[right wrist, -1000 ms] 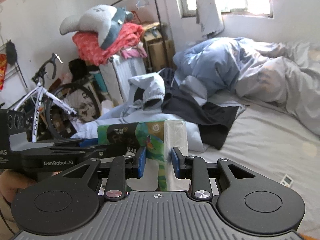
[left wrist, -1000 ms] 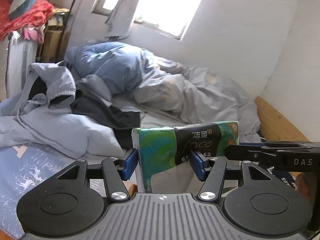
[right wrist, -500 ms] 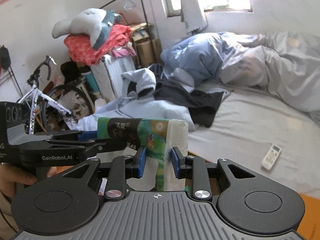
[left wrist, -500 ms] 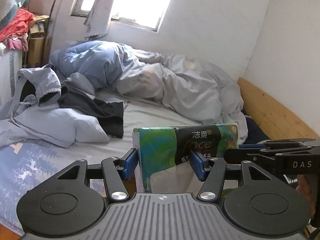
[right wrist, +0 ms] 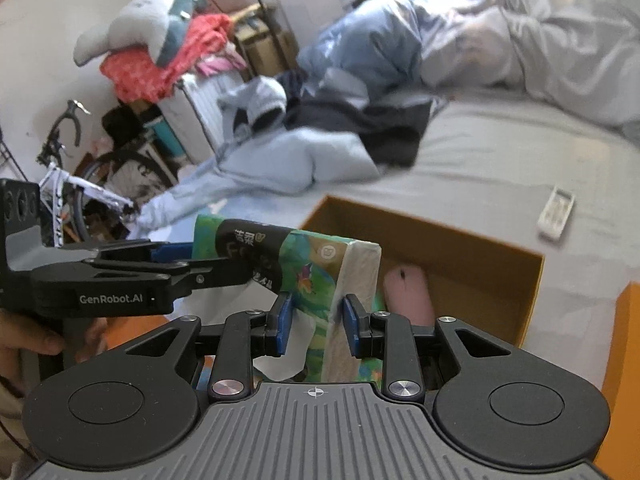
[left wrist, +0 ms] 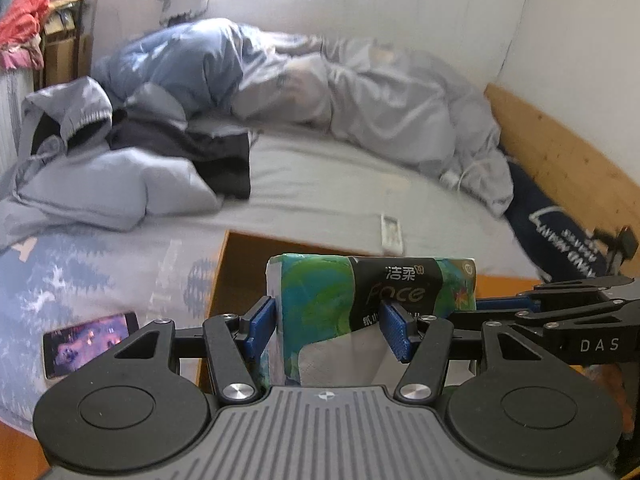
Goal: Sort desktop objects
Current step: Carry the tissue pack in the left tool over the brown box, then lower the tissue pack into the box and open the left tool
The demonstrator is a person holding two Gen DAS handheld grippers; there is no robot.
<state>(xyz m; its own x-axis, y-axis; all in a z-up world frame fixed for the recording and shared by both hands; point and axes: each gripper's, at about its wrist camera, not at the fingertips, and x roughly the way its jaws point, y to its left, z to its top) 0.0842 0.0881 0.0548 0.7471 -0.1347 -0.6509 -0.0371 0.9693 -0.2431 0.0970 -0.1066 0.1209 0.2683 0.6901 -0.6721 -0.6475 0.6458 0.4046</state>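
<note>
Both tools have hold of one item: a soft green-and-black plastic-wrapped tissue pack [left wrist: 372, 300], held in the air above an open orange-brown cardboard box [right wrist: 480, 256] that stands against the bed.

Left gripper [left wrist: 328, 328]: jaws partly closed, the blue pads [left wrist: 394, 330] pressed against the pack's left end and its printed front face. White tissue shows at the underside of the pack between the fingers.

Right gripper [right wrist: 316, 328]: jaws narrowed onto the pack's right end, one blue pad on each side of its pale edge, both touching.

Left wrist view only: a dark smartphone with a lit screen [left wrist: 90, 342] lying on the blue patterned sheet, beside the box's left wall; a wooden bed frame along the right wall; a navy printed cloth below it. From here the box interior is hidden behind the pack.

Right wrist view only: the box interior, holding a pink rounded object [right wrist: 408, 292] of uncertain identity near the pack's right end; a white bicycle [right wrist: 68, 184] at far left; a grey plush toy [right wrist: 136, 20] on red cloth; the person's hand [right wrist: 28, 340] gripping the left tool's handle.

Both views: a white remote control [right wrist: 557, 212] on the grey sheet beyond the box, well apart from the pack, and heaped grey-blue bedding [left wrist: 280, 80].
</note>
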